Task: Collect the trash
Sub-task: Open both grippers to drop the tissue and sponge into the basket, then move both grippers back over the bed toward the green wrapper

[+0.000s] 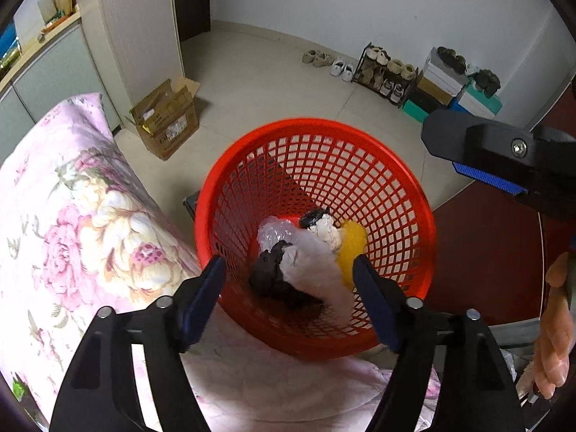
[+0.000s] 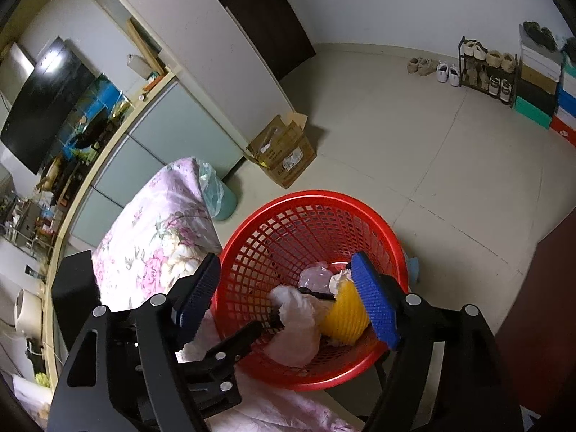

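A red mesh basket (image 1: 396,187) stands by the bed and holds trash: a white plastic bag (image 1: 316,270), a dark crumpled piece (image 1: 268,273), a clear wrapper (image 1: 275,232), a yellow foam net (image 1: 351,241) and crumpled white paper (image 1: 325,232). My left gripper (image 1: 289,298) is open and empty, hovering just over the basket's near rim. My right gripper (image 2: 288,302) is open and empty above the same basket (image 2: 273,226), where the yellow foam net (image 2: 345,316) and white bag (image 2: 302,320) show. One right finger (image 1: 478,151) shows at the left wrist view's right edge.
A floral pink quilt (image 1: 79,223) covers the bed on the left. A cardboard box (image 1: 169,118) sits on the tiled floor. A shoe rack (image 1: 385,75) and stacked shoe boxes (image 1: 453,86) line the far wall. A lined green bin (image 2: 219,194) stands behind the bed. A dark red surface (image 1: 486,252) lies right.
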A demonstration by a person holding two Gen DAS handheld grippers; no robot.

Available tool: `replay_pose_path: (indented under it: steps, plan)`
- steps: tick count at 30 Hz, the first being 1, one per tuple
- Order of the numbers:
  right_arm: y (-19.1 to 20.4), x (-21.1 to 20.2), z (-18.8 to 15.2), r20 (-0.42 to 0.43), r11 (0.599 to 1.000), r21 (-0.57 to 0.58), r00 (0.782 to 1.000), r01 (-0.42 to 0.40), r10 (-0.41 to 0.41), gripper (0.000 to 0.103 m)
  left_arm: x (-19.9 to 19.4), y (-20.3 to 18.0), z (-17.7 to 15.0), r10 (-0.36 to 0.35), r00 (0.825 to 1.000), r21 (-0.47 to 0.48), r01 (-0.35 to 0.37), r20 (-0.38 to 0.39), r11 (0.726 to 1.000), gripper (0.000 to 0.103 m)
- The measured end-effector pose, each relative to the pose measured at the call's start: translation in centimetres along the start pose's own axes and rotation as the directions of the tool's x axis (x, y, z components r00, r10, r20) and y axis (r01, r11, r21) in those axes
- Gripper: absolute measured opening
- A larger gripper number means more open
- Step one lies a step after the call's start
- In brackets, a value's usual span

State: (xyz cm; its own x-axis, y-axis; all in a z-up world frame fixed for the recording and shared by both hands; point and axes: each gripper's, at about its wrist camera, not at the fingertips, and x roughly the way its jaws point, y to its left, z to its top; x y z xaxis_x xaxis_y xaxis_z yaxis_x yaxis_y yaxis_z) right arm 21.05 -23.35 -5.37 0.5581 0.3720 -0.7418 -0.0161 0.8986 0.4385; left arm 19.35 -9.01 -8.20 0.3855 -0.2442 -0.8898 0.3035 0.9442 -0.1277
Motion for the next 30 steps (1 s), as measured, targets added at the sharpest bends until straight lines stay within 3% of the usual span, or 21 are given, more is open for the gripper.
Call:
replay_pose_path:
  steps: [8,17,22,30]
  plan:
    - [-0.3,-2.1,-0.1,0.055,1.0,0.006,0.998,0.003,-0.003,0.072,-4.2,0.6,0.0,0.038,0.996,-0.009,-0.037,0.081,0.999,0.075]
    - [1.9,-4.3,-0.9,0.141,0.998,-0.058,0.99,0.037,-0.029,0.072,-10.8,2.8,-1.7,0.079,0.977,-0.054,-0.07,0.196,0.996,0.075]
    - [4.4,-4.0,-2.2,0.137,0.992,-0.127,0.991,0.024,-0.007,0.072,-14.0,5.3,-3.9,0.096,0.966,-0.12,-0.069,0.241,0.99,0.076]
    - [9.5,-2.5,-5.0,0.071,0.967,-0.253,0.996,-0.042,0.062,0.072,-18.9,10.3,-8.6,0.215,0.935,-0.233,-0.15,0.281,0.961,0.076]
